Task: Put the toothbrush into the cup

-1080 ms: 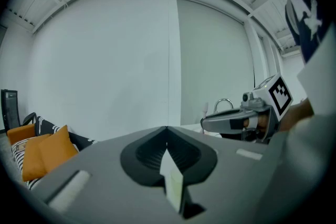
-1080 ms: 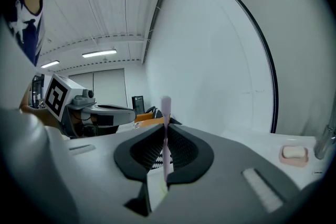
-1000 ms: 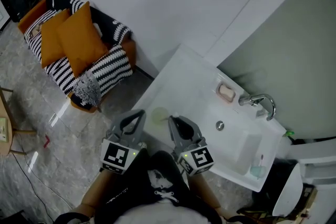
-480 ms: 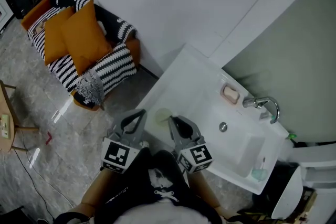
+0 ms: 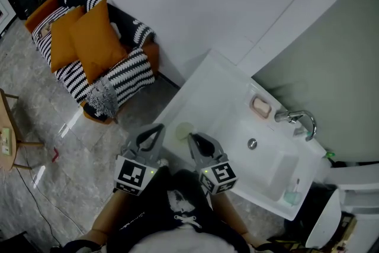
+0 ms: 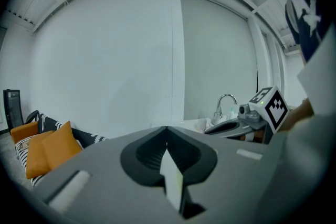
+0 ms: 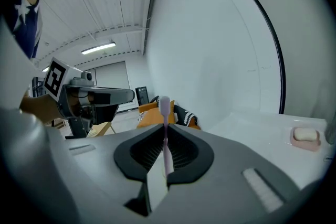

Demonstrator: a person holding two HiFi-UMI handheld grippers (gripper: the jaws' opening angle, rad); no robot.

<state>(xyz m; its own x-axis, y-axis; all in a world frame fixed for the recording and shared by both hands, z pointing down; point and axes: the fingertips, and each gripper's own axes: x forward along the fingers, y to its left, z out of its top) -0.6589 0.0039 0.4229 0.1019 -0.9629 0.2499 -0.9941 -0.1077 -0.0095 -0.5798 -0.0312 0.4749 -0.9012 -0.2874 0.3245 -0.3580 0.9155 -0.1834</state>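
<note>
toothbrush (image 7: 164,107) pinched upright between right tongs (image 7: 164,136)

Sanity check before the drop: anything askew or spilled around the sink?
Nothing stands out: the toothbrush sits upright in the right tool, the cup stands upright near the counter corner, no spill visible.

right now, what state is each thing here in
toothbrush: clamped upright in the right gripper, bristle end up, not yet in the cup
right gripper: shut on the toothbrush
left gripper: jaws together, nothing between them
cup: upright on the sink counter, no toothbrush in it
faucet: no water seen running
soap: lying in its dish
</note>
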